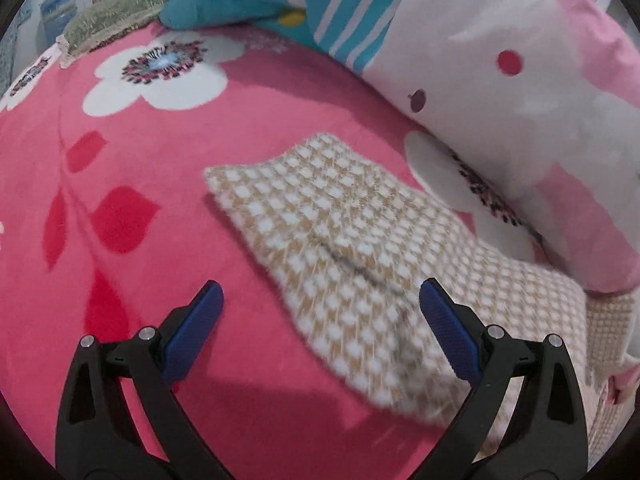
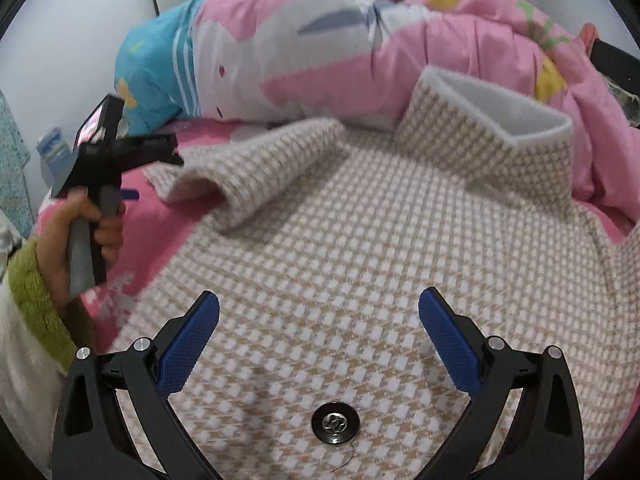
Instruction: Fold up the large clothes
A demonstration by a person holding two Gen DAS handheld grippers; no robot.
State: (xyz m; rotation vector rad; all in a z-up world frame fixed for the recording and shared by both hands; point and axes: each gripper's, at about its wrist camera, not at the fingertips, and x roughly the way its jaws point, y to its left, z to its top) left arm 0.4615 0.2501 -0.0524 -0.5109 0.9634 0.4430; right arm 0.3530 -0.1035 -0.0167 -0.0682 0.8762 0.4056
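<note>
Houndstooth coat [image 2: 360, 240] is lying mostly unfolded on the bed [image 1: 120, 240], sleeve [image 1: 320, 216] outstretched; I am holding both left fingers [image 1: 320, 308] and right fingers [image 2: 319, 312] wide apart, gripping nothing.

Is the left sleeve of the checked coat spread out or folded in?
Spread out: the sleeve lies extended on the pink blanket, away from the coat body.

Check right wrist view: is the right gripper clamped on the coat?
No. The right gripper hangs open, its blue fingers spread wide above the houndstooth coat, with no fabric between them.
</note>
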